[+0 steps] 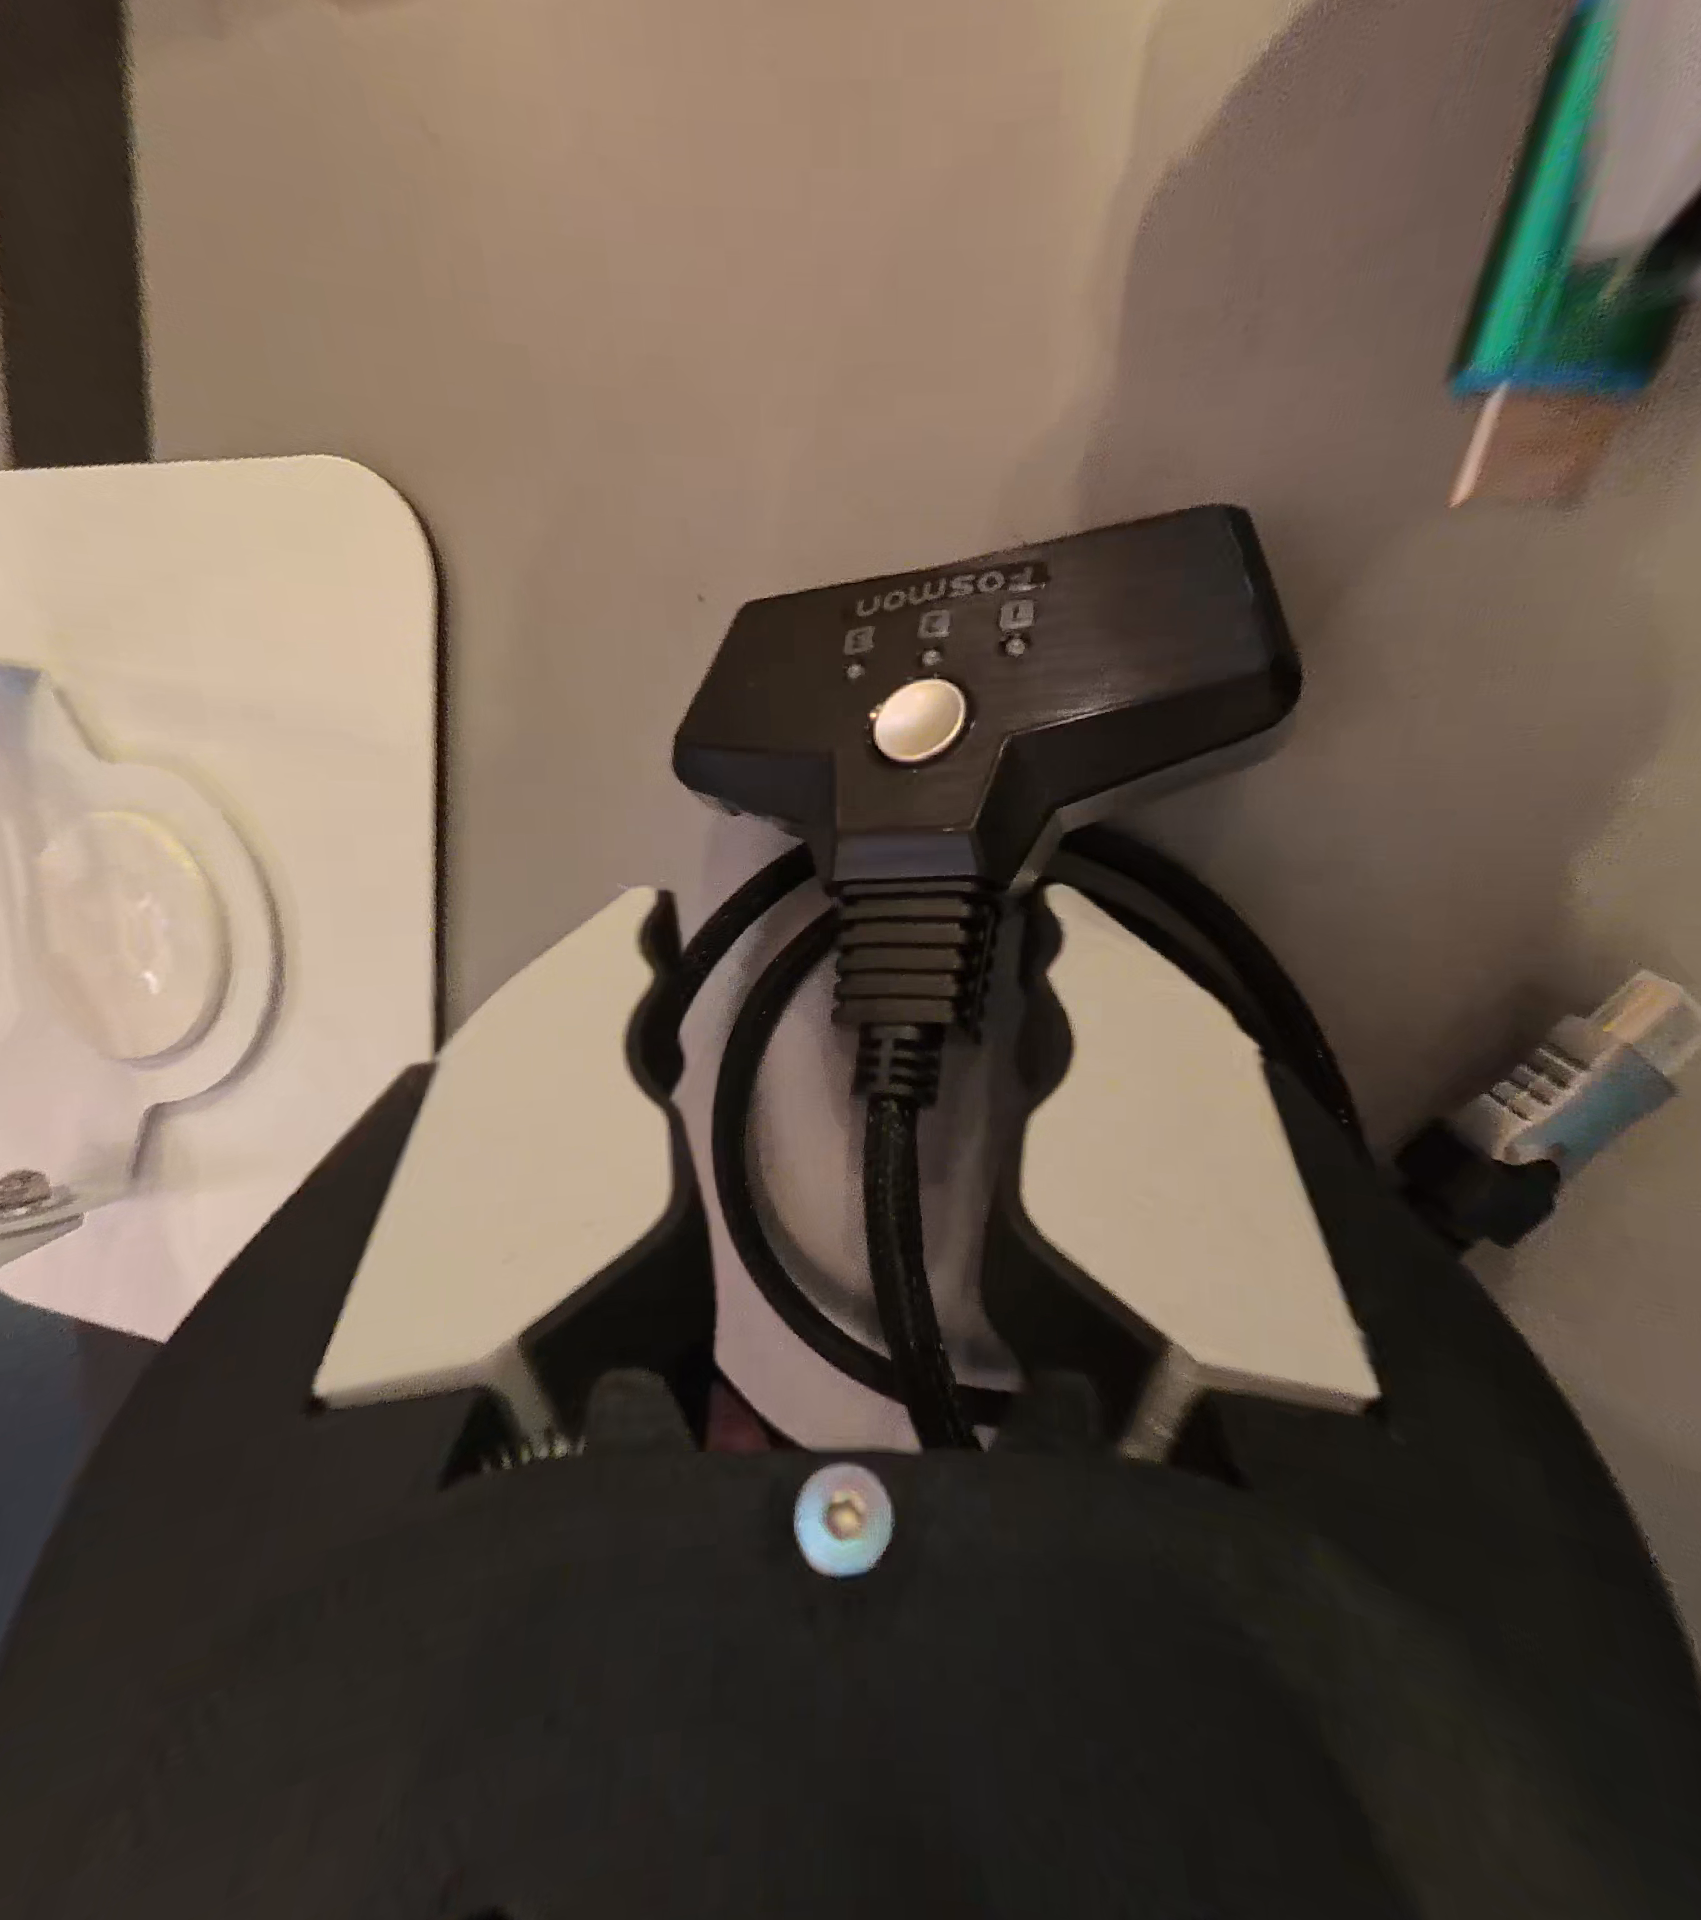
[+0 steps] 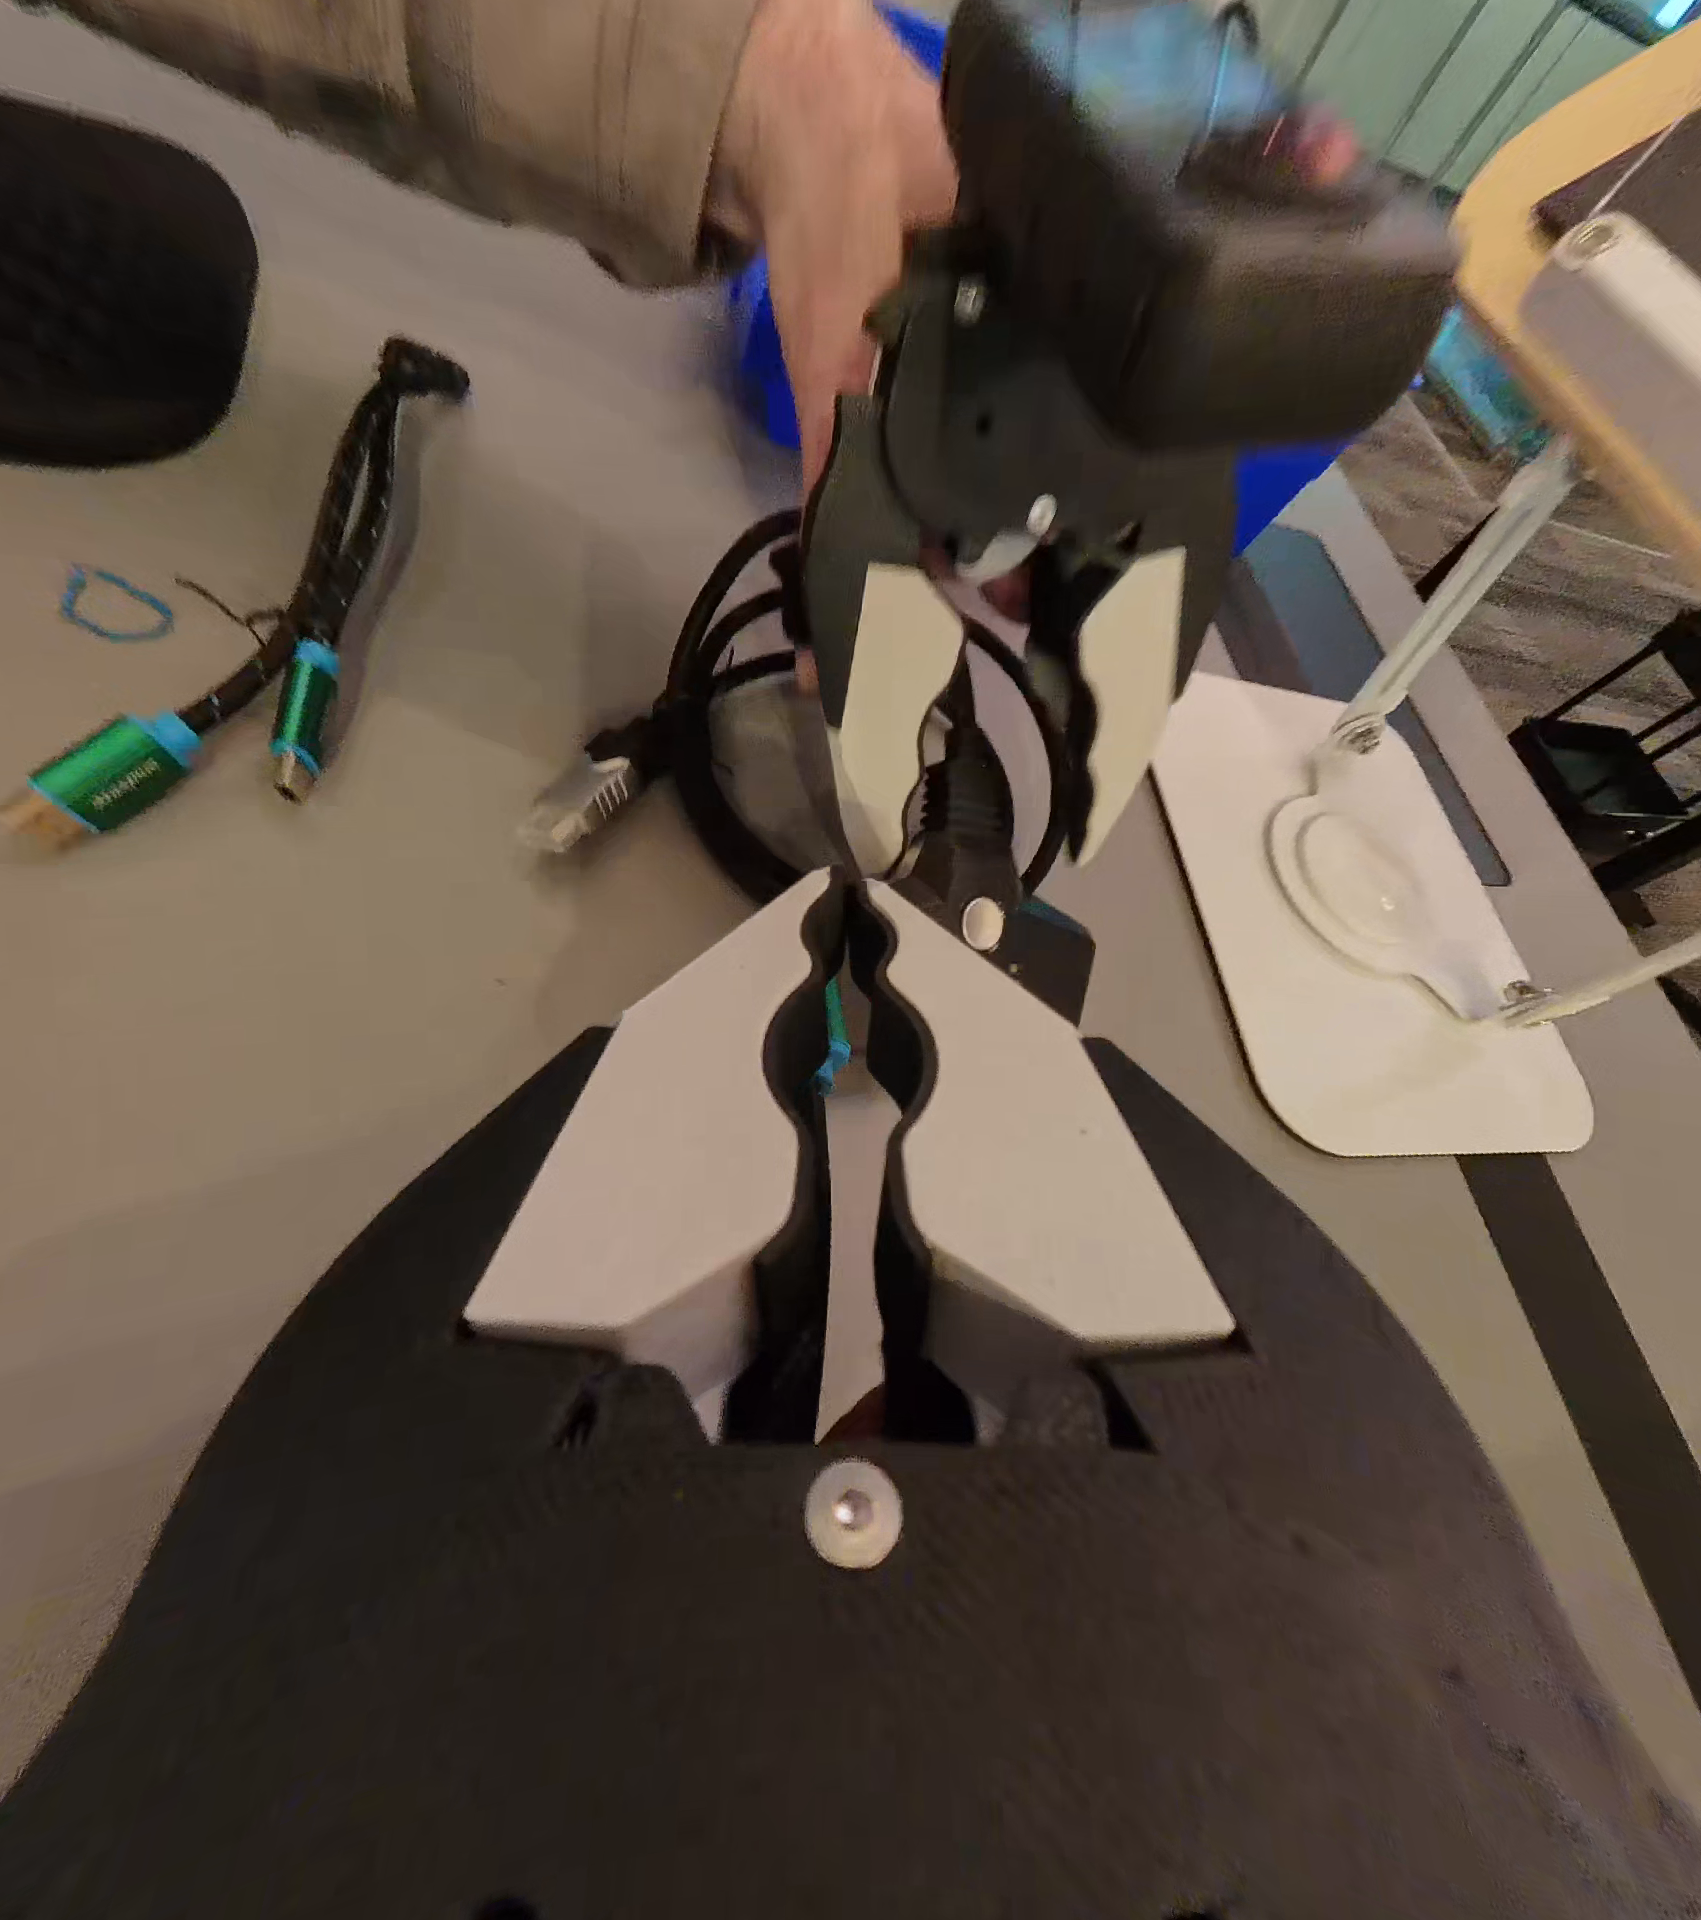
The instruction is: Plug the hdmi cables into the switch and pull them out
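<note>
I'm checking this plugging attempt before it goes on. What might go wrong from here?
1. The left gripper is open around the switch neck rather than clamping it, so the switch may slide when the plug pushes in.
2. The right gripper pinches the green plug, which hangs tilted and off to the side of the switch, so it may miss the port.
3. The network plug lies close by and could snag.
</note>
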The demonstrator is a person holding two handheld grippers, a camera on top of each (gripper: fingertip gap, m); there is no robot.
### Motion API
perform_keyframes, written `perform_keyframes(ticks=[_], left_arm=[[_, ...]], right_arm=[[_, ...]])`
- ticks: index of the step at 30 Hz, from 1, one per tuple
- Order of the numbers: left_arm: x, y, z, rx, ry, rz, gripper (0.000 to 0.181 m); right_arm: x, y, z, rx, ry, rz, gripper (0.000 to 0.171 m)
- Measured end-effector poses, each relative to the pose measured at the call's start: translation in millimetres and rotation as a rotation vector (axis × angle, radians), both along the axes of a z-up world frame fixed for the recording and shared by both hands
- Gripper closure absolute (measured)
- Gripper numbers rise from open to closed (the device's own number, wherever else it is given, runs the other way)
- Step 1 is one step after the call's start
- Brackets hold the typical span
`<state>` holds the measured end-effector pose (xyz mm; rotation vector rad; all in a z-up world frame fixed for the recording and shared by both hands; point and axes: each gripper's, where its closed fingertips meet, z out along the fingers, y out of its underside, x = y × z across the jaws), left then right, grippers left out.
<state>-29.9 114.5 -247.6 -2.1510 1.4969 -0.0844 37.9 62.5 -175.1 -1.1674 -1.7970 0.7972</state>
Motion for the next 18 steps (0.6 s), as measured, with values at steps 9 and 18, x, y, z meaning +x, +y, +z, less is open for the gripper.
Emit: perform_keyframes(ticks=[9,18], left_arm=[[51.0,-65.1,79.4,0.331,-0.190,-0.216,0.113],[73.1,-52.7,99.4,0.929,0.039,-0.182,0.162]], right_arm=[[-0.8,-17.0,33.3,-0.054,0.175,0.058,0.171],[-2.8,-18.3,77.9,-0.290,0.409,0.001,0.171]])
